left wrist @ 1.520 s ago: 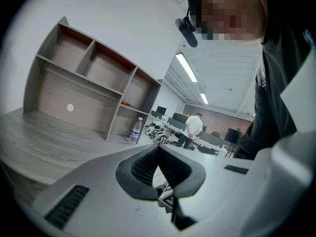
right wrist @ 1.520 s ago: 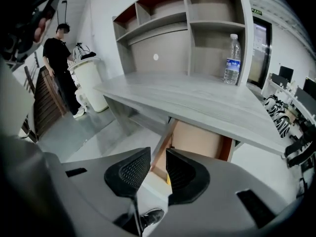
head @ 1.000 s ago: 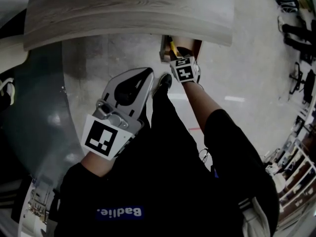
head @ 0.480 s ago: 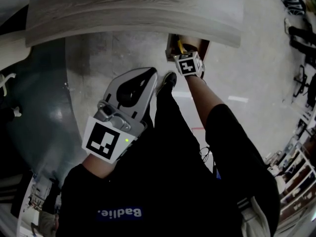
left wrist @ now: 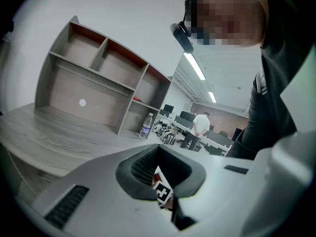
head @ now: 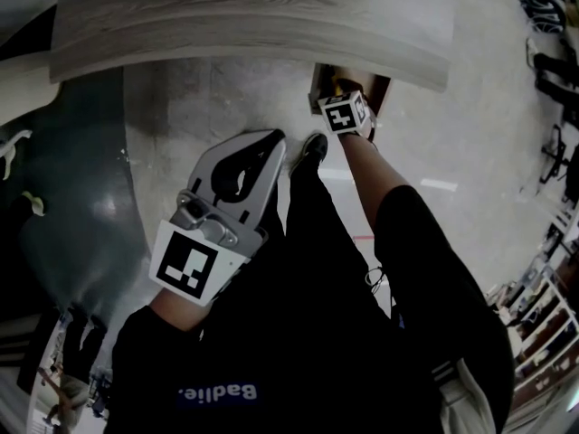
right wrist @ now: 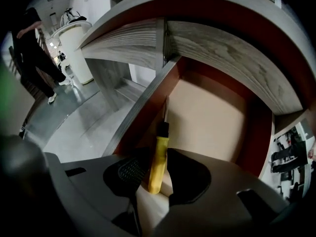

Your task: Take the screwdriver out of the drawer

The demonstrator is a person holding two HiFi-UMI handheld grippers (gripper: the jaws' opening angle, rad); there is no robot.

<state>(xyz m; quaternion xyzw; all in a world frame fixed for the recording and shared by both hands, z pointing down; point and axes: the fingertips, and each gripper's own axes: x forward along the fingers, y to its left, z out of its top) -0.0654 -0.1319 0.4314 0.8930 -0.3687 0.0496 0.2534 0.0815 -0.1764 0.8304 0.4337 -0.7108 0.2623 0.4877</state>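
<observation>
A yellow-handled screwdriver [right wrist: 158,163] lies along the left wall of the open drawer [right wrist: 148,113], with its shaft pointing toward the back. My right gripper [right wrist: 157,152] reaches into the drawer and its jaws press the handle on both sides. In the head view the right gripper [head: 344,103] is at the drawer [head: 318,80] under the desk edge, and its marker cube hides the screwdriver. My left gripper [head: 274,137] hangs shut and empty over the floor, left of the drawer. In its own view the left gripper [left wrist: 157,147] points up across the desk.
The grey wooden desk top [head: 253,16] overhangs the drawer. A shelf unit [left wrist: 98,78] and a water bottle [left wrist: 145,126] stand on the desk. My shoe [head: 309,147] is on the floor just below the drawer. A person [right wrist: 34,48] stands far off to the left.
My right gripper has moved a little deeper into the drawer, and its cube now covers the yellow handle that showed in the head view. The left gripper has stayed put.
</observation>
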